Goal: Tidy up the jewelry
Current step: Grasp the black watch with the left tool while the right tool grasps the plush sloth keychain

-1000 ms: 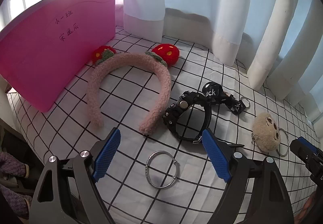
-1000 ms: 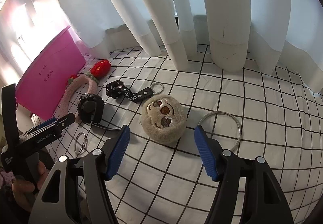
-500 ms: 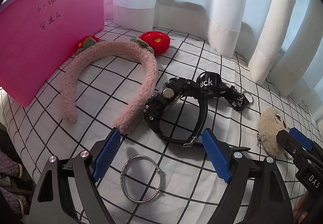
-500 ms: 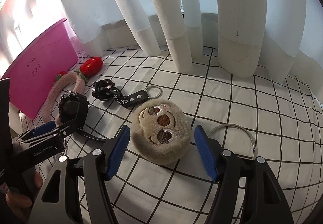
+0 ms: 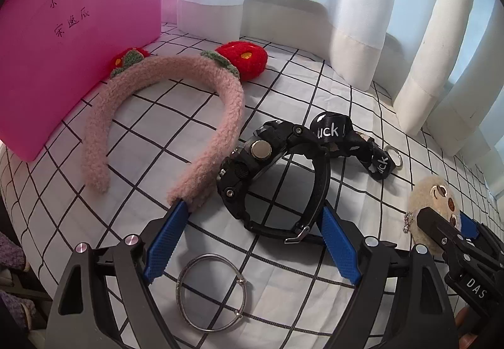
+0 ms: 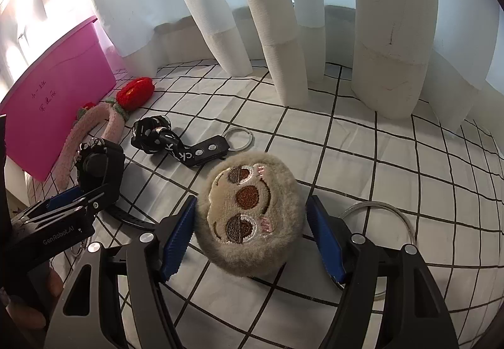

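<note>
Plush sloth charm (image 6: 249, 213) lies face up on the grid-print cloth (image 6: 393, 160), between the blue pads of the right gripper (image 6: 249, 235). Jaws are opening; the left pad sits at the fur edge and the right pad shows a gap, so nothing is gripped. Judgement: the jaws are set wider than the charm's round body so the pads can pass down either flank before closing.

Places relative to the sloth charm:
- Clear ring (image 6: 378, 223) just to its right, partly behind the right gripper's finger.
- Black lanyard strap with key ring (image 6: 186, 147) just beyond it, toward the curtain (image 6: 387, 34).
- Black watch (image 5: 277, 179) to its left, standing on edge; the left gripper (image 5: 252, 238) frames the strap's lower loop. Jaws wide, pads clear of the strap, nothing held. Judgement: the watch is next for that hand.
- Silver bangle (image 5: 211, 292) left of the sloth, nearer the person than the watch, flat under the left gripper's fingers and untouched.
- Pink fuzzy headband (image 5: 226, 103) further left, one tip just beside the watch, its red strawberry trims toward the curtain.
- Pink bin (image 5: 78, 34) furthest left, standing open behind the headband. Judgement: likely the container for sorted pieces; nothing visible inside from these views.
</note>
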### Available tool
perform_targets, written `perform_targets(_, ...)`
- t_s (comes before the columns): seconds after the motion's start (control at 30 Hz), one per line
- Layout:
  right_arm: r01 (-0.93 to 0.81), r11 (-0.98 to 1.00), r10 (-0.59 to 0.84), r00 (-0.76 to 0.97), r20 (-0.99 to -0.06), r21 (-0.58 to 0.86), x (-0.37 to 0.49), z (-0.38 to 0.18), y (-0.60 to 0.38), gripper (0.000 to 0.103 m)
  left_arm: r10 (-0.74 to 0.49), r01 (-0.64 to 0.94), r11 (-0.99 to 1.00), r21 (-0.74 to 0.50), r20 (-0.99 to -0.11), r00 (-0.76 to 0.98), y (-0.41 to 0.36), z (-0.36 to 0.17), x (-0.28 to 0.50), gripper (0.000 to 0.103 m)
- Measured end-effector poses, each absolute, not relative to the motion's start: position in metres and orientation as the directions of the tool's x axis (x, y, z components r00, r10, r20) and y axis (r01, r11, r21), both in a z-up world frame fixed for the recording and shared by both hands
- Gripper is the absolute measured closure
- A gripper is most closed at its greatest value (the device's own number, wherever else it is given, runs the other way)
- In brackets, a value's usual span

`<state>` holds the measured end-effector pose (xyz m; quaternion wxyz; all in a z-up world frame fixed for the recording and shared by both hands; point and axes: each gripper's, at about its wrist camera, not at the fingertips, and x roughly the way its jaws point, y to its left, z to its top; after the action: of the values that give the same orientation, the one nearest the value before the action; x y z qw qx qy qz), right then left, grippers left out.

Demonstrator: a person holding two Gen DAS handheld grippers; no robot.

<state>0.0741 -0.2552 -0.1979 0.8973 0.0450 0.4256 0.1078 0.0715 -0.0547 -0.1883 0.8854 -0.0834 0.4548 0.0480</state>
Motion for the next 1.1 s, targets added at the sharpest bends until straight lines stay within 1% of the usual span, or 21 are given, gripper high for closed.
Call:
perform_targets(0.13,-0.163,0.971,0.237,0.603,-0.762,0.174,0.078,-0.203,-0.254,0.036,0.011,-0.162,0.981,-0.102,-0.815,0.579,-0.057,-0.189,0.080,0.019)
perform_targets(0.33,-0.178,0.973,0.229,0.611,-0.758,0.150,0.079,-0.206,-0.251,0.036,0.041,-0.149,0.987,-0.054,-0.820,0.571,-0.065,-0.191,0.089,0.019)
perform_targets(0.4,-0.187,0.972,0.229,0.612,-0.757,0.143,0.079,-0.206,-0.250,0.036,0.055,-0.148,0.988,-0.037,-0.819,0.571,-0.067,-0.191,0.090,0.021)
perform_targets(0.43,-0.190,0.972,0.229,0.613,-0.756,0.140,0.079,-0.206,-0.250,0.036,0.064,-0.149,0.988,-0.027,-0.816,0.574,-0.068,-0.191,0.089,0.029)
perform_targets(0.47,-0.192,0.972,0.226,0.615,-0.755,0.135,0.078,-0.206,-0.249,0.038,0.064,-0.145,0.989,-0.025,-0.814,0.577,-0.068,-0.191,0.089,0.033)
perform_targets(0.5,-0.195,0.972,0.225,0.617,-0.754,0.131,0.078,-0.206,-0.249,0.042,0.053,-0.137,0.990,-0.033,-0.813,0.581,-0.068,-0.190,0.088,0.036)
perform_targets(0.53,-0.198,0.971,0.227,0.619,-0.752,0.130,0.078,-0.205,-0.248,0.042,0.051,-0.137,0.990,-0.036,-0.813,0.581,-0.067,-0.190,0.087,0.038)
perform_targets(0.67,-0.205,0.971,0.229,0.629,-0.743,0.126,0.074,-0.203,-0.247,0.045,0.042,-0.135,0.990,-0.046,-0.809,0.586,-0.066,-0.189,0.083,0.040)
perform_targets(0.9,-0.195,0.966,0.258,0.647,-0.718,0.171,0.070,-0.196,-0.255,0.045,-0.008,-0.140,0.984,-0.111,-0.810,0.587,-0.062,-0.186,0.074,0.040)
perform_targets(1.1,-0.199,0.962,0.273,0.648,-0.711,0.188,0.064,-0.192,-0.255,0.045,-0.017,-0.134,0.984,-0.119,-0.806,0.591,-0.062,-0.182,0.064,0.040)
